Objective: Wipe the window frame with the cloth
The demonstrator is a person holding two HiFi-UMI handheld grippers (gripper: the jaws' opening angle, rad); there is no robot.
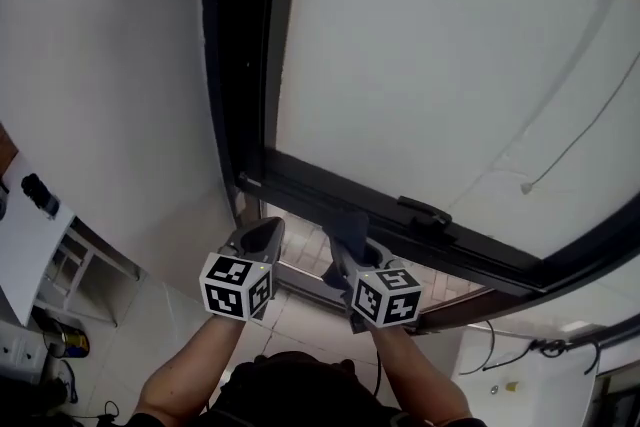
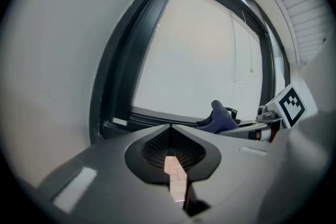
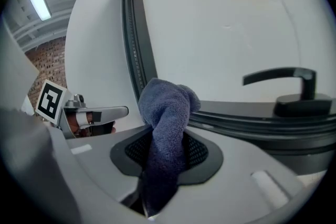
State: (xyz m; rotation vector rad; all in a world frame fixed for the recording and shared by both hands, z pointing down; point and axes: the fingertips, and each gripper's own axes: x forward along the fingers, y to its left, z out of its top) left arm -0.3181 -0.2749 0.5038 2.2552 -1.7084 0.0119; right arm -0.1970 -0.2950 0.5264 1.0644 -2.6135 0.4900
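The right tool (image 3: 164,136) pinches a dark blue terry cloth (image 3: 167,110) between its pads. The cloth's long axis runs along the jaws, and its bunched free end sticks out ahead, toward the lower rail of the dark metal window frame (image 1: 320,190). The left tool (image 2: 170,126), just beside the right one, has its jaws pressed together on nothing. Beyond the cloth, a black lever handle (image 3: 286,84) sits on the rail, below the white windowpane (image 1: 440,55).
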